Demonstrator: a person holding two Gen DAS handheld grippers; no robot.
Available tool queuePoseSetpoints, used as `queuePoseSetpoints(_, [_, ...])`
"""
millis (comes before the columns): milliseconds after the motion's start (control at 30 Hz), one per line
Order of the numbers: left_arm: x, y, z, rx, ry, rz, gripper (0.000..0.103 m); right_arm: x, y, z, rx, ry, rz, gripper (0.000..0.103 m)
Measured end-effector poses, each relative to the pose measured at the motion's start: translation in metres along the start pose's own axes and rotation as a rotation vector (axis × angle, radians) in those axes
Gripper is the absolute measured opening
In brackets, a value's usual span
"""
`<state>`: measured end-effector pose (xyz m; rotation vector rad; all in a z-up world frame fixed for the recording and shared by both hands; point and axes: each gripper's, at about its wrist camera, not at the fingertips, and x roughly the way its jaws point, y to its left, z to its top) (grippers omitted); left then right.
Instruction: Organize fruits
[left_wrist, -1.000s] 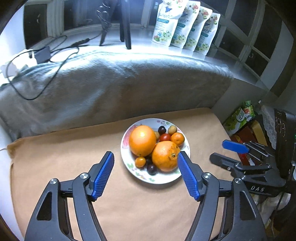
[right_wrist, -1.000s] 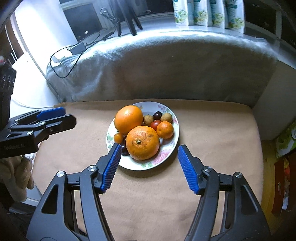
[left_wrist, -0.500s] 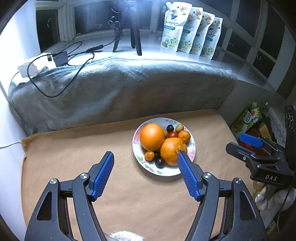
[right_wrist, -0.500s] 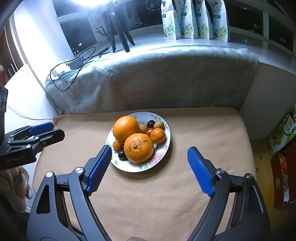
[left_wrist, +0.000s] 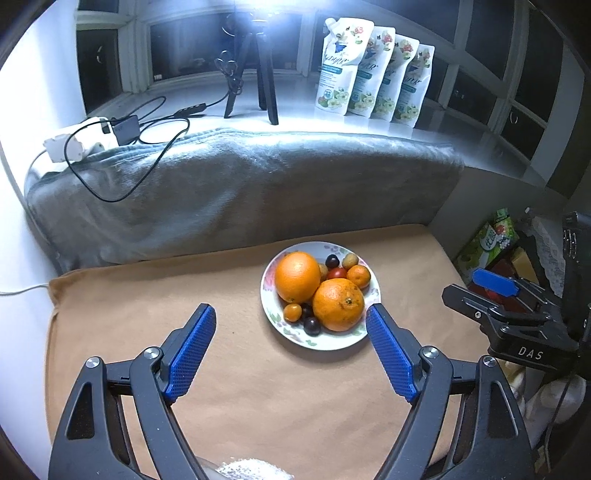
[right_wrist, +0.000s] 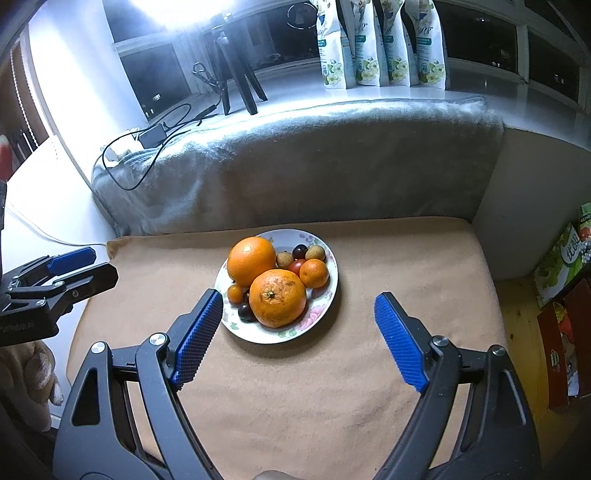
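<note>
A white floral plate (left_wrist: 364, 334) (right_wrist: 321, 317) sits on a tan blanket (left_wrist: 147, 295) (right_wrist: 406, 266). It holds two large oranges (left_wrist: 297, 277) (right_wrist: 277, 298), a small mandarin (left_wrist: 358, 276) (right_wrist: 314, 273), a red tomato (left_wrist: 337, 273), dark plums (left_wrist: 312, 325), a kumquat (left_wrist: 292, 312) and pale longans (left_wrist: 349, 261). My left gripper (left_wrist: 290, 341) is open and empty, above the blanket in front of the plate. My right gripper (right_wrist: 299, 332) is open and empty, also in front of the plate. Each gripper shows at the edge of the other's view.
A grey blanket (left_wrist: 240, 184) (right_wrist: 314, 155) rises behind the tan one. On the sill stand a tripod (left_wrist: 255, 66), several white pouches (left_wrist: 373, 74), and a power strip with cables (left_wrist: 92, 140). Boxes (left_wrist: 487, 240) (right_wrist: 565, 258) lie on the floor at right.
Both grippers have pulled back and up from the plate, which looks smaller and farther. The right gripper's jaws have opened wider. The fruit has not moved.
</note>
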<state>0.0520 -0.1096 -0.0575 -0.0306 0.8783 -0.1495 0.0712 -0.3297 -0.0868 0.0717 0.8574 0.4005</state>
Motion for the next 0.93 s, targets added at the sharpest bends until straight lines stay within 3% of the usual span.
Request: queuePoseSetpoints(933, [-0.008, -0.008, -0.004, 0.019, -0.011, -0.023, 0.084, -0.006, -0.009, -0.016, 0.058, 0.014, -0.02, 0.087])
